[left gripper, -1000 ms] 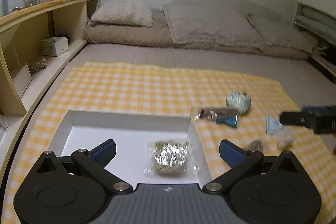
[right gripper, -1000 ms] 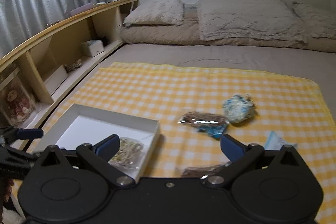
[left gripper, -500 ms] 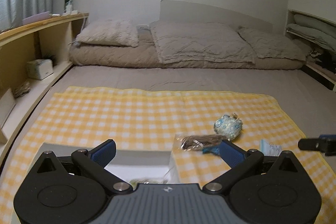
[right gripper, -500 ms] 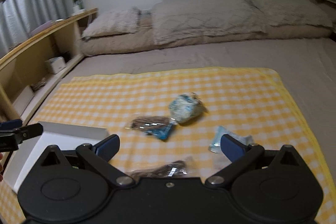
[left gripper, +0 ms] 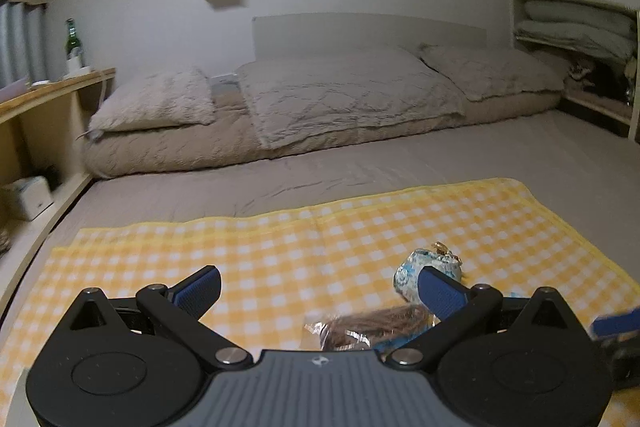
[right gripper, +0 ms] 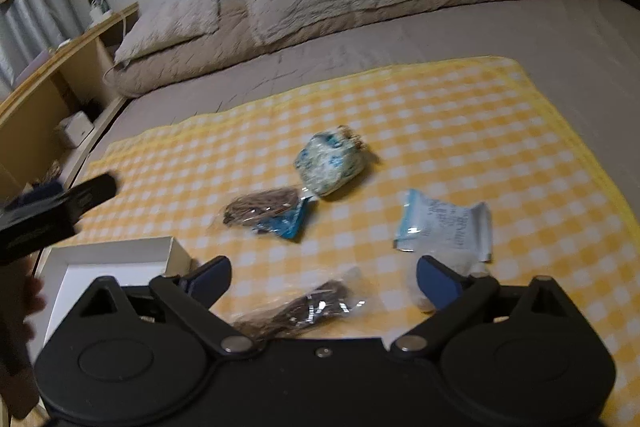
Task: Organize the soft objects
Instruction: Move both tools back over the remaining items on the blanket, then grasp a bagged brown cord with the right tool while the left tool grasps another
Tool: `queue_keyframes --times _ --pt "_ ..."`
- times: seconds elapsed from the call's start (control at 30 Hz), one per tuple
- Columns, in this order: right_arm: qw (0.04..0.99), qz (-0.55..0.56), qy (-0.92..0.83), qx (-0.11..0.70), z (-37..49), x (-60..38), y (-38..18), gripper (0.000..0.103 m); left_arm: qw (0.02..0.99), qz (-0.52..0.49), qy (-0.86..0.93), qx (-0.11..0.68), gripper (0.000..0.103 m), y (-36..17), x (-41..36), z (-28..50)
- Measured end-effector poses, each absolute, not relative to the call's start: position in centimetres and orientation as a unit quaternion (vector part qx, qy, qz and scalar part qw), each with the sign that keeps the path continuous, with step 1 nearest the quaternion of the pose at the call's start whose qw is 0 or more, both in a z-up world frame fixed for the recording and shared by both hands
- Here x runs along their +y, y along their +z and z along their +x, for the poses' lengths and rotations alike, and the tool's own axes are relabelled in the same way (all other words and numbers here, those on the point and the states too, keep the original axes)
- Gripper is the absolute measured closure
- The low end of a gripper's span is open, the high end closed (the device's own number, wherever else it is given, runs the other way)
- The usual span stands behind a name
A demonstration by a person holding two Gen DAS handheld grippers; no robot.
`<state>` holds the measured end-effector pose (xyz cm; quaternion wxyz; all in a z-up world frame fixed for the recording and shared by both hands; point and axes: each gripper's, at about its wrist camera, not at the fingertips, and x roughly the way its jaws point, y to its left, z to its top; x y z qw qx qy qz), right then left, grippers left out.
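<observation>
Several soft packets lie on a yellow checked cloth (right gripper: 460,115). A blue-white drawstring pouch (right gripper: 330,163) sits mid-cloth; it also shows in the left wrist view (left gripper: 408,269). A clear bag of brown strands with a blue label (right gripper: 264,213) lies beside it, seen also in the left wrist view (left gripper: 372,327). A pale blue sachet (right gripper: 444,225) lies to the right. Another clear bag of brown strands (right gripper: 304,307) lies between the fingers of my right gripper (right gripper: 324,277), which is open. My left gripper (left gripper: 320,291) is open and empty. A white box (right gripper: 116,267) stands at the left.
A bed with grey pillows and quilts (left gripper: 344,95) lies behind the cloth. A wooden shelf unit (left gripper: 44,131) runs along the left wall with a green bottle (left gripper: 72,45) on top and a tissue box (left gripper: 28,197) below. Folded bedding fills a shelf (left gripper: 576,35) at right.
My left gripper has lifted away from the white box and turned right toward the packets. My right gripper has moved right and down over the bag of brown strands.
</observation>
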<state>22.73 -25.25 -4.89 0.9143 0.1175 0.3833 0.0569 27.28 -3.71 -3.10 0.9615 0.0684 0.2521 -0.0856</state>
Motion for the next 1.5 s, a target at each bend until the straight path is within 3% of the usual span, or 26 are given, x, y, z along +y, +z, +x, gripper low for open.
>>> queue_keyframes --times 0.07,0.1,0.13,0.7,0.87,1.23,1.4,1.47,1.5 --pt "0.91 0.116 0.066 0.393 23.5 -24.5 -5.3 0.04 0.959 0.062 -0.09 0.26 0.0 -3.8 -4.0 29.1" --pt "0.906 0.114 0.07 0.402 23.9 -24.2 -5.5 0.062 0.958 0.059 -0.091 0.266 0.0 -4.2 -4.1 29.9" --pt "0.901 0.112 0.072 0.412 24.3 -23.7 -5.8 0.071 0.956 0.057 -0.092 0.274 0.0 -4.7 -4.2 30.9" --pt "0.858 0.053 0.189 0.476 28.3 -17.2 -11.0 0.075 0.923 0.111 -0.061 0.364 0.0 -14.0 -3.9 42.1" --pt "0.846 0.008 0.194 0.497 28.0 -16.6 -12.3 0.075 0.892 0.2 -0.06 0.4 0.0 -15.8 -4.8 42.2" --pt "0.837 -0.017 0.148 0.526 27.0 -20.2 -12.3 0.077 0.812 0.267 -0.215 0.473 0.0 -14.7 -5.6 38.5" --pt "0.854 0.004 0.135 0.503 26.7 -22.4 -10.9 0.075 0.822 0.229 -0.259 0.452 0.002 -12.1 -5.6 37.5" --pt "0.866 -0.003 0.138 0.481 26.6 -23.0 -10.1 0.068 0.823 0.195 -0.277 0.456 0.006 -11.4 -5.7 37.7" --pt "0.871 -0.014 0.145 0.469 26.6 -23.1 -9.7 0.059 0.821 0.18 -0.286 0.459 0.007 -11.3 -5.8 37.6"
